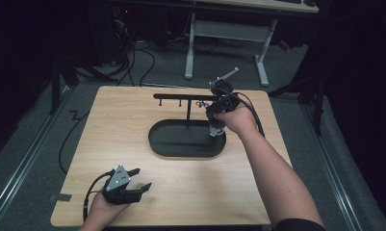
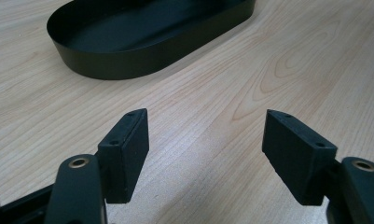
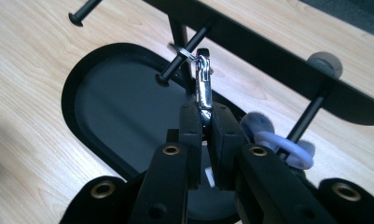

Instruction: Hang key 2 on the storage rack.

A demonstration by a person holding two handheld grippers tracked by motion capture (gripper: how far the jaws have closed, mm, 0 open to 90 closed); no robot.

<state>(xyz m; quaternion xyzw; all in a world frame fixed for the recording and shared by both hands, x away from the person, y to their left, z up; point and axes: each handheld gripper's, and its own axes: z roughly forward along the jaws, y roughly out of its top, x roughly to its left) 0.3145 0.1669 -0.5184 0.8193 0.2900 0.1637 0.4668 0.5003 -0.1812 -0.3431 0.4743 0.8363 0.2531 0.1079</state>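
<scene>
My right gripper (image 3: pixel 204 140) has its fingers clamped on a shiny metal clip (image 3: pixel 203 86), whose small ring sits over a peg (image 3: pixel 184 53) of the black rack (image 3: pixel 268 51) that stands in the oval black tray (image 1: pixel 181 147) toward the far side of the tabletop (image 1: pixel 109 130). A pale blue ring (image 3: pixel 287 147) hangs on the next peg just beside my fingers. My left gripper (image 1: pixel 138 180) rests near the front edge, well apart from the tray, its fingers (image 2: pixel 128 149) spread wide with only bare wood between them.
</scene>
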